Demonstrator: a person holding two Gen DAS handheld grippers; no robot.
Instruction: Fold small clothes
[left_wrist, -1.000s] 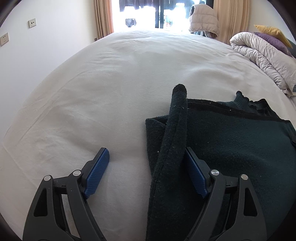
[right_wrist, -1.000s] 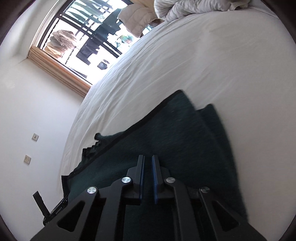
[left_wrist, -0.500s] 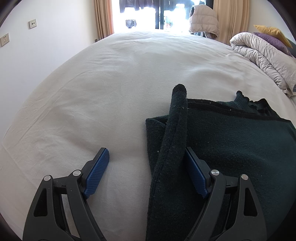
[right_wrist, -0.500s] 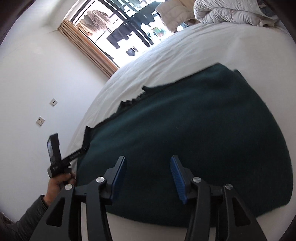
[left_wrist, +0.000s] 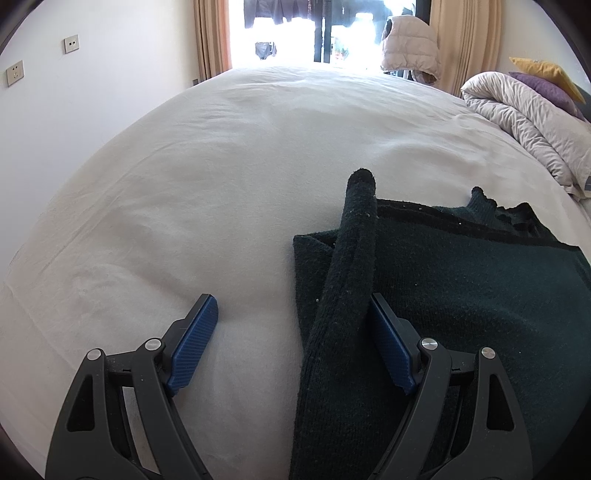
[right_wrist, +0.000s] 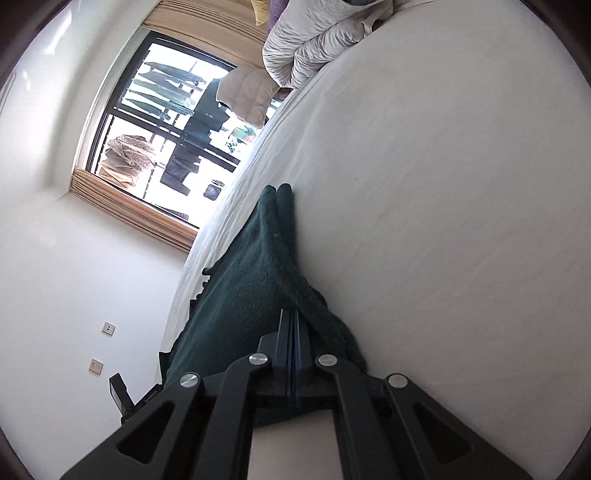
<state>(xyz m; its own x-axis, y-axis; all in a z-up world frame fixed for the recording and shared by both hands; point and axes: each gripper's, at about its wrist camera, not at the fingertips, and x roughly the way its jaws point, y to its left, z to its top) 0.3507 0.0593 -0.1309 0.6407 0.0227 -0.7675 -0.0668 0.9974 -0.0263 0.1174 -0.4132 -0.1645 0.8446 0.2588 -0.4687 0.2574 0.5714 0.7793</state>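
Two black grippers with ribbed blue pads are working over a wide bed covered in a smooth, faintly creased off-white sheet (left_wrist: 207, 177). The dark green sweater (left_wrist: 461, 295), a thick, fuzzy knit with a scalloped collar edge at its far side, is lying flat on the near right part of the sheet in the left wrist view. One of its sleeves (left_wrist: 351, 273) is forming a long rounded tube that is running from the near edge away toward the far side, crossing the garment's left margin.

The left gripper (left_wrist: 291, 332) is standing with its jaws spread wide. Its left pad is hovering over bare sheet, and its right pad is sitting just beside the sleeve, which is lying between the two fingers without being squeezed.

The right gripper (right_wrist: 291, 325) is showing its jaws pressed together after just closing, and a bunched ridge of the sweater (right_wrist: 251, 280) is rising from the tips, so the pads are pinching the knit. In that tilted view the cloth is stretching away from the tips as a narrowing double fold.

A rumpled, quilted grey duvet (left_wrist: 524, 122) is piling up at the far right, and a bright window (left_wrist: 317, 29) framed by tan curtains is glowing beyond the bed.
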